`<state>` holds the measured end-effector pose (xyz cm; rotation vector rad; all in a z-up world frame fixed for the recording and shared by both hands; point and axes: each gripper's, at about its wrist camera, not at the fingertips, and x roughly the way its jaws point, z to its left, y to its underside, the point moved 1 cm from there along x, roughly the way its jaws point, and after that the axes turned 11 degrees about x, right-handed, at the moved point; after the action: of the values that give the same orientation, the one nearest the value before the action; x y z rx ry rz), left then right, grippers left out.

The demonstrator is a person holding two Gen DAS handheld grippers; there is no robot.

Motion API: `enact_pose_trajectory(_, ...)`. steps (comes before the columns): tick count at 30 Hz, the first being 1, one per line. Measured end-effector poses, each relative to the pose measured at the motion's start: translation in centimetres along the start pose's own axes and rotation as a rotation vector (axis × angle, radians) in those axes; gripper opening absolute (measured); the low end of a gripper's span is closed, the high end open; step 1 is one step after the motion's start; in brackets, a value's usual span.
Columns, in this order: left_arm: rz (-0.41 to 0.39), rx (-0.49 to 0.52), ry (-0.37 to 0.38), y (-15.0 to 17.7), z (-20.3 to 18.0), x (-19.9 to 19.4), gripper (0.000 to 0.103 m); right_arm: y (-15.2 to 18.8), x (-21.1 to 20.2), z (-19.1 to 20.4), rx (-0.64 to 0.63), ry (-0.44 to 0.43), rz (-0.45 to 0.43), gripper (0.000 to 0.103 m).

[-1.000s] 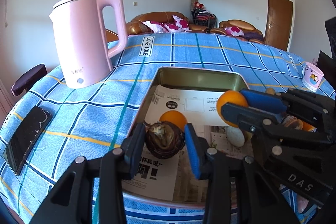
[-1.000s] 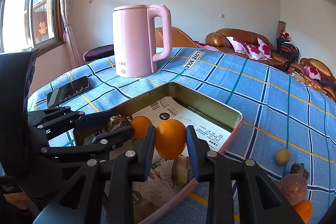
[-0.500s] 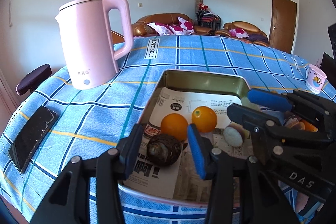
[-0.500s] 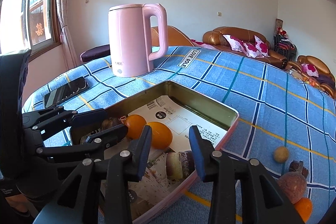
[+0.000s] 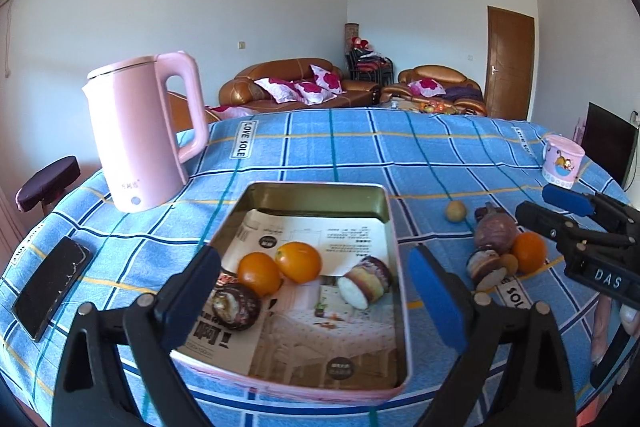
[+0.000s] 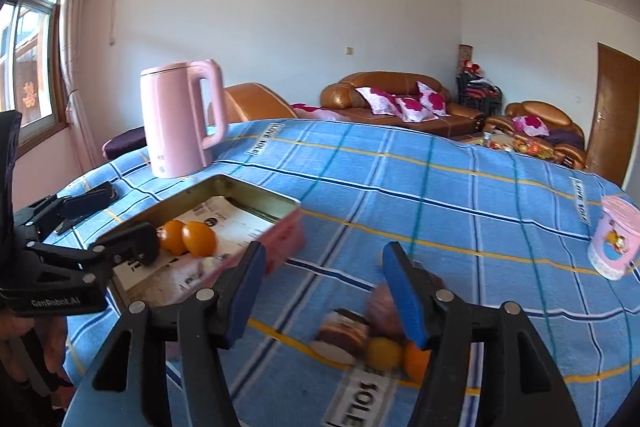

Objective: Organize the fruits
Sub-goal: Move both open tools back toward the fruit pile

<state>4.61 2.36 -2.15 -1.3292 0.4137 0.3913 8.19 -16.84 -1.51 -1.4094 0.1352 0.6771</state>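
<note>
Tin, on bench: paper-lined; two oranges side by side, a dark husked fruit, a cut purple fruit.

Left claw: jaws just opened wide, nothing gripped, held over the tin above the dark fruit.

Right claw: jaws just opened, nothing between them, aimed at the loose pile, apparently for the next pick; blurred, perhaps an orange, purple fruit and cut pieces.

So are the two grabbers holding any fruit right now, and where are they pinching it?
No, nothing is held. The left gripper has just opened over the tin, and the right gripper has been opening above the tablecloth.
</note>
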Motion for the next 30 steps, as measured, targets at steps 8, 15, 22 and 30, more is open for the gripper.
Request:
enact_pose_trajectory(8,0.002,0.101,0.085,-0.9,-6.1,0.9,0.097,0.5,-0.9,-6.0,0.113,0.125,0.025,0.065)
enact_pose_trajectory(15,0.052,0.132,0.173,-1.4,-9.1,2.9,0.095,0.9,0.2,-5.9,0.112,0.122,0.105,0.065)
enact_pose_trajectory(22,0.122,0.13,0.247,-1.3,-10.2,4.4,0.083,1.3,1.5,-6.6,0.163,0.085,0.185,0.065)
enact_pose_trajectory(30,0.15,0.121,0.288,-1.1,-10.4,5.0,0.08,1.9,3.6,-7.4,0.227,0.009,0.304,0.055)
